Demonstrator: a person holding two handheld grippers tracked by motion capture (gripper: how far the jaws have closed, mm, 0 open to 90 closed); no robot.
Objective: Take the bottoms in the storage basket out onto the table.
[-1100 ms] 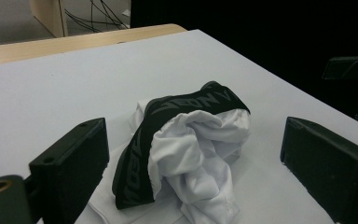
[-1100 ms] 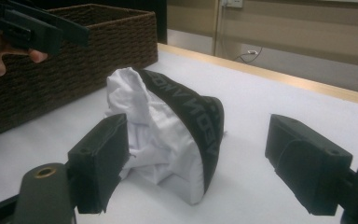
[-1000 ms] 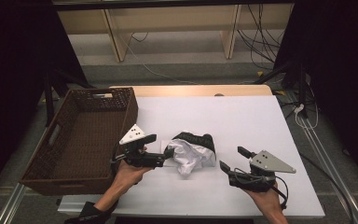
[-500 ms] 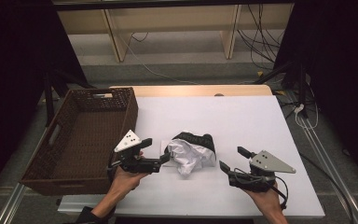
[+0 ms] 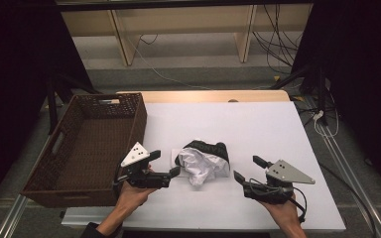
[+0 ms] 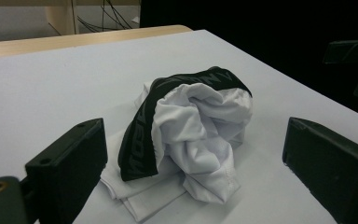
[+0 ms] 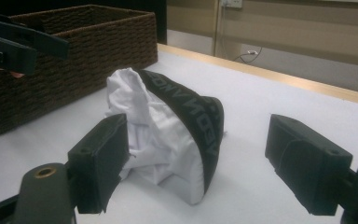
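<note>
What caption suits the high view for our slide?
Two open grippers, left and right, flank a crumpled white garment beside a wicker basket.

Beyond the white table (image 5: 278, 129), pale wooden shelving (image 5: 188, 25) stands over grey floor (image 5: 203, 74) strewn with cables (image 5: 278, 44), darkness flanking both sides.

We look along our right gripper (image 7: 193, 172), its two black jaws spread wide apart above the white counter (image 7: 279, 102). Between and beyond them lies a crumpled white garment (image 7: 144, 135) with a black lettered waistband (image 7: 193, 116) arching over its top. At the upper left stands a brown wicker basket (image 7: 84, 56), and the other gripper (image 7: 18, 42) juts in before it.
</note>
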